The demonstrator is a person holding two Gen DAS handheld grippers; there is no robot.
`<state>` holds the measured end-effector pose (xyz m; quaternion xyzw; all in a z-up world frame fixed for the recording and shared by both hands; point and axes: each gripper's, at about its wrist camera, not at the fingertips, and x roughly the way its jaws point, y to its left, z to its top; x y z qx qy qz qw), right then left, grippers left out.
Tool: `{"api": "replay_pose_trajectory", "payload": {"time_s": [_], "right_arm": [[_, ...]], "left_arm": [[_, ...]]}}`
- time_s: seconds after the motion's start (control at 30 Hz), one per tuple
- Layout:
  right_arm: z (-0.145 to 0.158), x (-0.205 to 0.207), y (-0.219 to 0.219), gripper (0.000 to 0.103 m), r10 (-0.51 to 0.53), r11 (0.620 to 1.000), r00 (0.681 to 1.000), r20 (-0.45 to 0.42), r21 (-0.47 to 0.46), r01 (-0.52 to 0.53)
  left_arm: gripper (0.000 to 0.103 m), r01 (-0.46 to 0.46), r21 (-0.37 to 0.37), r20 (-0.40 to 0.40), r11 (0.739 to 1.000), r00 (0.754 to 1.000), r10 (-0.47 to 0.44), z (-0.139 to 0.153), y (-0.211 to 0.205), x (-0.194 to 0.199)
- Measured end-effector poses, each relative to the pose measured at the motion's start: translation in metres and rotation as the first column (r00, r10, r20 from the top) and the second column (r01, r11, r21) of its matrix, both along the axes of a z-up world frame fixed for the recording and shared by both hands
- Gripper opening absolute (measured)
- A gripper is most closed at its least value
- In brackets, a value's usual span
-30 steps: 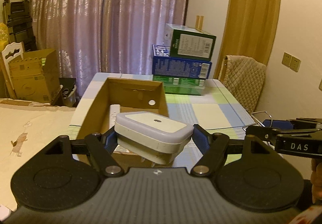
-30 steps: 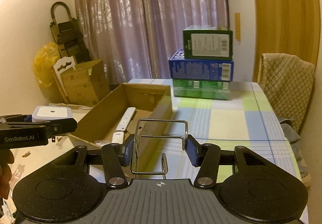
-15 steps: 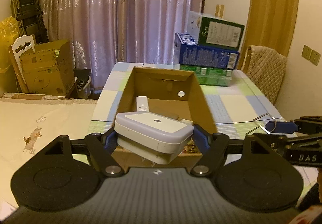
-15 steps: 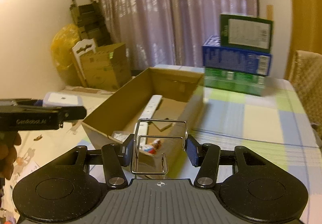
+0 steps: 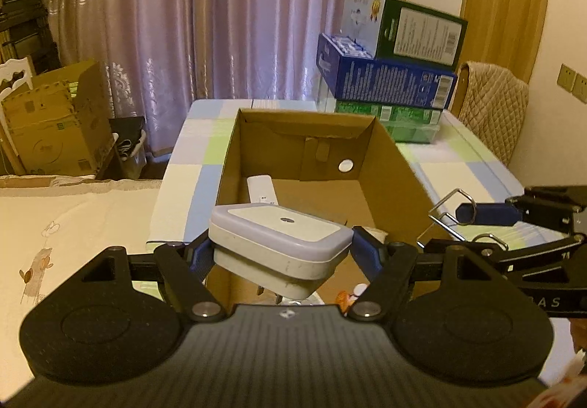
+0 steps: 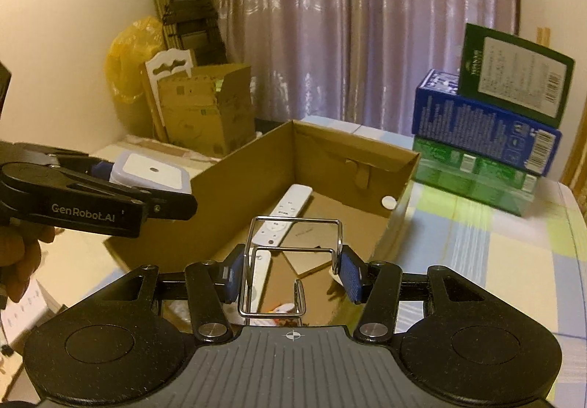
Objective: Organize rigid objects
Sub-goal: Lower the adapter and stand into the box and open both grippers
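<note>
My left gripper [image 5: 280, 248] clamps a white, rounded-square plug adapter [image 5: 279, 243]; my right gripper [image 6: 291, 270] pinches a bent chrome wire rack [image 6: 293, 261], cardboard box [image 6: 234, 184] at twelve o'clock.

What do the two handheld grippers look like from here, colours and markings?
Both are matte black: a ribbed grey-black body, two round housings and angular linkage arms with silver pivot screws. The left gripper and right gripper carry blue textured pads on their fingers. White lettering on the left one's side reads GenRobot.AI. No cables or sleeves show.
</note>
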<state>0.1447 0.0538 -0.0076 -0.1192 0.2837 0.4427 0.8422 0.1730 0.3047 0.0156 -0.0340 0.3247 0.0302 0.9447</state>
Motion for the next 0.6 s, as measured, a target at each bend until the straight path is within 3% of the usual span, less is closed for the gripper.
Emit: {"api": "replay_pose_trajectory", "payload": {"time_s": [0.3, 0.37, 0.6], "right_arm": [[-0.015, 0.012, 0.009, 0.05, 0.011, 1.0, 1.0, -0.002, -0.01, -0.011], [-0.017, 0.013, 0.009, 0.05, 0.009, 1.0, 1.0, -0.008, -0.008, -0.009], [-0.02, 0.011, 0.008, 0.05, 0.013, 1.0, 1.0, -0.022, 0.0, -0.013]], "left_arm": [[0.073, 0.018, 0.012, -0.034, 1.0, 0.999, -0.017, -0.023, 0.001, 0.019], [0.08, 0.016, 0.014, -0.029, 1.0, 0.999, -0.016, -0.023, 0.0, 0.019], [0.08, -0.033, 0.004, 0.014, 0.999, 0.999, 0.033, -0.013, 0.005, 0.005]]}}
